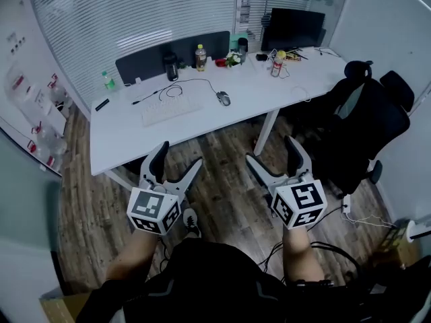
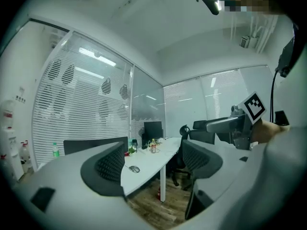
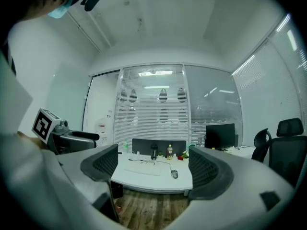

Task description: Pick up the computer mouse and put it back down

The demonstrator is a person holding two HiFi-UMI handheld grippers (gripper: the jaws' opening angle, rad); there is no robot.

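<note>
The grey computer mouse (image 1: 223, 99) lies on the white desk (image 1: 128, 133), its cable running back to the left; it also shows small in the left gripper view as the mouse (image 2: 135, 169) and in the right gripper view as the mouse (image 3: 174, 174). My left gripper (image 1: 176, 161) hangs open over the wooden floor, well short of the desk's front edge. My right gripper (image 1: 273, 156) is open too, level with it and to its right. Nothing sits between either pair of jaws.
A white keyboard (image 1: 170, 110) lies left of the mouse. Bottles (image 1: 200, 57), a dark flask (image 1: 171, 66), a monitor (image 1: 291, 27) and clutter line the desk's back. A black office chair (image 1: 360, 130) stands at the right, with cables (image 1: 367, 217) on the floor.
</note>
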